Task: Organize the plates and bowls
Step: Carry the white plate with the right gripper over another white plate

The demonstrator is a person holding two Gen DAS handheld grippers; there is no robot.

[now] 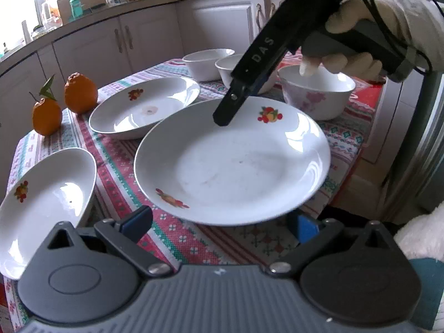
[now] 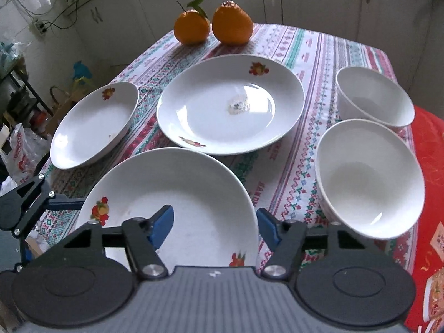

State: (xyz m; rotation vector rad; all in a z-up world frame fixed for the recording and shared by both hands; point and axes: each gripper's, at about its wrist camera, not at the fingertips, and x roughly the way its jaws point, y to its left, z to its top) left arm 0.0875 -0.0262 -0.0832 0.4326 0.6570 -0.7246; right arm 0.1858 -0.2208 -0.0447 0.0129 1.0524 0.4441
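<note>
Plate (image 2: 166,194) rim hidden beneath right hand-held gripper (image 2: 215,222); contact unclear.

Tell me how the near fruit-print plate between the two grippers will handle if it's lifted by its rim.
The near plate looks like glazed ceramic, so probably stiff, breakable and rather heavy. Its glossy surface shows highlights, so the pads may slip on the rim. Held only at the edge by the right gripper, it would likely tilt down at its far side.
</note>
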